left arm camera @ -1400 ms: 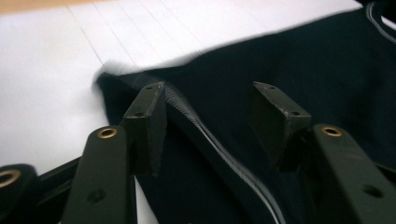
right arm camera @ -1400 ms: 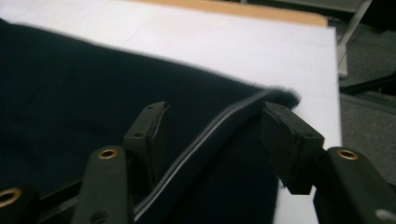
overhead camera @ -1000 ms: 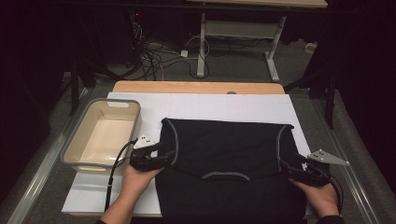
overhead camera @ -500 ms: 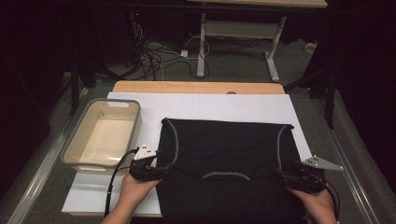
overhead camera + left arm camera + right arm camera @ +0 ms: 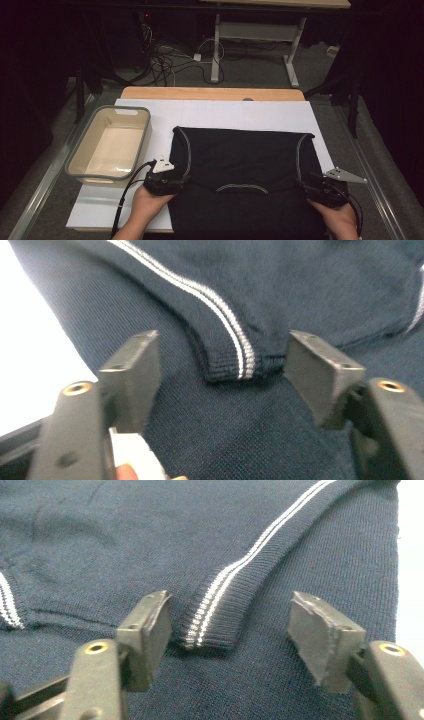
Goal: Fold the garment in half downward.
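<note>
garment [image 5: 245, 170] — dark, white-striped trim, flat on counter [image 5: 250, 115] | left tongs [image 5: 220, 370] — just been closing, still apart, straddling a ribbed cuff | right tongs [image 5: 230, 625] — likewise, pads apart around its cuff | tub [image 5: 111, 145] beside garment

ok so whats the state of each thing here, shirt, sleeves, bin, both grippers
shirt: spread flat on the white board, sleeves folded in
left sleeve cuff: lying flat between the open jaws, not pinched
right sleeve cuff: lying flat between the open jaws, not pinched
left gripper: open, jaws have just been closing
right gripper: open, jaws have just been closing
bin: upright, empty
</note>
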The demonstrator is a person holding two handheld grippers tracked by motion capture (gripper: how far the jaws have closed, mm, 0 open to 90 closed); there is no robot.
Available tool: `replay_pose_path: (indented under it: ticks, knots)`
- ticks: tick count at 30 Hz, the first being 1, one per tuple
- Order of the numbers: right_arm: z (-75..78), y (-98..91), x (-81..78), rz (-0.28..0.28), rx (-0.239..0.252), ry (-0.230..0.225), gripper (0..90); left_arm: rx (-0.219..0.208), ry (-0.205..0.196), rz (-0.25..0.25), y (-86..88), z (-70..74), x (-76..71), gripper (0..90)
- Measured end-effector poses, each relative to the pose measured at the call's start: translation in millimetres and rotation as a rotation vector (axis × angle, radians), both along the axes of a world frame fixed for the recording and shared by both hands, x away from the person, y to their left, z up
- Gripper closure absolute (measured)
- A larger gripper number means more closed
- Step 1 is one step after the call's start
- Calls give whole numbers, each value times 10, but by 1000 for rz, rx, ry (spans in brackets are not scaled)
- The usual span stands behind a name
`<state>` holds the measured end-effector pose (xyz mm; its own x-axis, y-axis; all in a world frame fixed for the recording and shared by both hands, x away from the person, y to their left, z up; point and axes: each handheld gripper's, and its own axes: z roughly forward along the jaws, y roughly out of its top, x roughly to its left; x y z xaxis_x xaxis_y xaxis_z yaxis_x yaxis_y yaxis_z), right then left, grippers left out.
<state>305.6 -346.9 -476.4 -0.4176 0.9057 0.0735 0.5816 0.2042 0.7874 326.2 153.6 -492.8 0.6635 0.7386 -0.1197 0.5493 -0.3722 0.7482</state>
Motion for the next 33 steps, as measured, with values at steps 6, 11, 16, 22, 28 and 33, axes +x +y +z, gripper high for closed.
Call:
replay_pose_path:
  ticks: [6, 11, 16, 22, 28, 33]
  knots:
    - [-9, 15, 21, 3, -14, 25, 448, 82, -3, -44, -98, -14, -8, 442]
    - [-10, 44, 8, 40, -26, 22, 539, 82, -7, -58, -97, -16, -10, 510]
    - [-14, 59, 12, 86, -31, 26, 645, 75, -6, -70, -96, -18, -11, 604]
    - [-13, 62, 9, 119, -21, 30, 760, 67, -5, -81, -93, -17, -13, 686]
    - [-7, 82, -8, 137, -36, 14, 804, 62, -8, -86, -90, -13, -16, 735]
    - [10, 84, -35, 129, -44, -12, 823, 18, -16, -85, -59, 14, -17, 746]
